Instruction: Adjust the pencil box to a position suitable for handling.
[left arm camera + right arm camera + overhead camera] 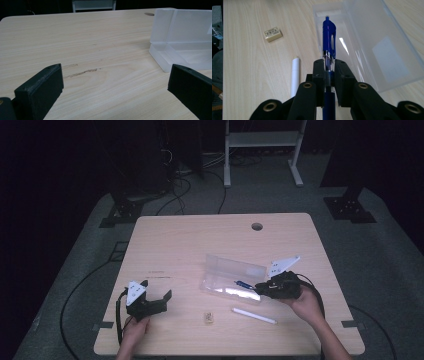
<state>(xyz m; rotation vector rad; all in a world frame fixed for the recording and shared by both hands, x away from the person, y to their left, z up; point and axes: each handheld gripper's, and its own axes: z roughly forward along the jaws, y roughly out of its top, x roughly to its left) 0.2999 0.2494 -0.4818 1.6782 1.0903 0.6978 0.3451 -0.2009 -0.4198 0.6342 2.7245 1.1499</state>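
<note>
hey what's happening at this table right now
A person works with a gripper in each hand. The right gripper is shut on a blue pen, holding it over the open clear plastic box. The left gripper rests open on the wooden table, holding nothing. A white stick and a small tan eraser lie on the table near the box.

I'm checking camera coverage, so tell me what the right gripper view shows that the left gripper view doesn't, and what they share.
Right gripper view alone: the right gripper shut on a blue pen, whose tip reaches over the open box; a white stick and a small eraser lying on the table.

Left gripper view alone: the left gripper with jaws wide apart and nothing between them, and a dark scratch in the wood.

Both: the clear plastic box, lid open, and the wooden table.
</note>
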